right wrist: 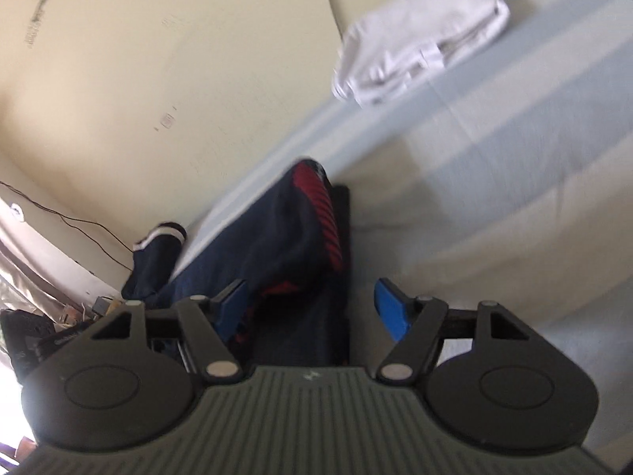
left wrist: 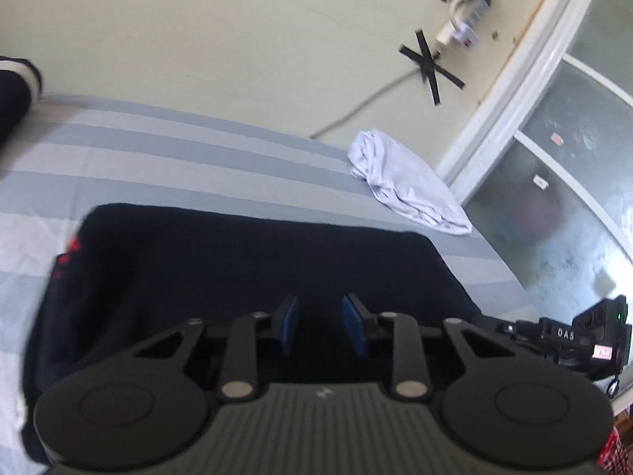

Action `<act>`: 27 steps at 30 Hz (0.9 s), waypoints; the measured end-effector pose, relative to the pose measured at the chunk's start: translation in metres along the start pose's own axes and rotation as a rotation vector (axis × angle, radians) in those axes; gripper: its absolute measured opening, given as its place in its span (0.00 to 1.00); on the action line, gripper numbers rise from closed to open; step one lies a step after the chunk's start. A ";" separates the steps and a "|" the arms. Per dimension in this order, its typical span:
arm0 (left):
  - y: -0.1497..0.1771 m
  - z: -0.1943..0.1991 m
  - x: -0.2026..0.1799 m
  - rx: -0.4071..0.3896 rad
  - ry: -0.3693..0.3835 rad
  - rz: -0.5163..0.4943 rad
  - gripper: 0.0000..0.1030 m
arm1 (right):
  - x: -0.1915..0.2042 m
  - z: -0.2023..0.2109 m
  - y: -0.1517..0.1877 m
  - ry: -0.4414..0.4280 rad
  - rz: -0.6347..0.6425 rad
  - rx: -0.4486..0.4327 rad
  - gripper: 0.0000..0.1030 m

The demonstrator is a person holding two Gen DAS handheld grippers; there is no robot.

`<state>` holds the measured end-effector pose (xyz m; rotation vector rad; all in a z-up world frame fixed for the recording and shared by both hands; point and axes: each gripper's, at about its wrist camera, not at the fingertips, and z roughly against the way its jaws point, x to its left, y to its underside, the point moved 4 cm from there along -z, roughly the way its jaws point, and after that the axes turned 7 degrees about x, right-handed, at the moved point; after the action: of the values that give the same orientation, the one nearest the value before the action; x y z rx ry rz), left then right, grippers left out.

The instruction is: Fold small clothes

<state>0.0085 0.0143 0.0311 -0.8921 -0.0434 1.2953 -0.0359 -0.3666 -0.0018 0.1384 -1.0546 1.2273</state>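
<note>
Both tools [left wrist: 318, 322] [right wrist: 312, 304] agape over navy garment [left wrist: 237, 269]

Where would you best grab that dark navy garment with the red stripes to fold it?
I'd pinch the navy garment at its raised red-striped edge, coming in low along the striped bed sheet with the open right gripper. That bunched fold stands up off the bed, so a finger can probably slide under it; the flat middle offers nothing to pinch.

The navy garment's [left wrist: 245, 277] near edge is being hidden by the left tool [left wrist: 319, 326]; the bed [right wrist: 494, 166] is being blurred.
</note>
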 end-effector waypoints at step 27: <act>0.054 0.147 0.125 -0.280 -0.194 0.287 0.62 | 0.264 -0.198 0.058 -0.106 0.620 0.385 0.24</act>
<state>-0.0679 0.1989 0.0439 -1.0337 -0.2624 1.6701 0.0202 -0.0408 0.0537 0.1807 -0.9704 2.0006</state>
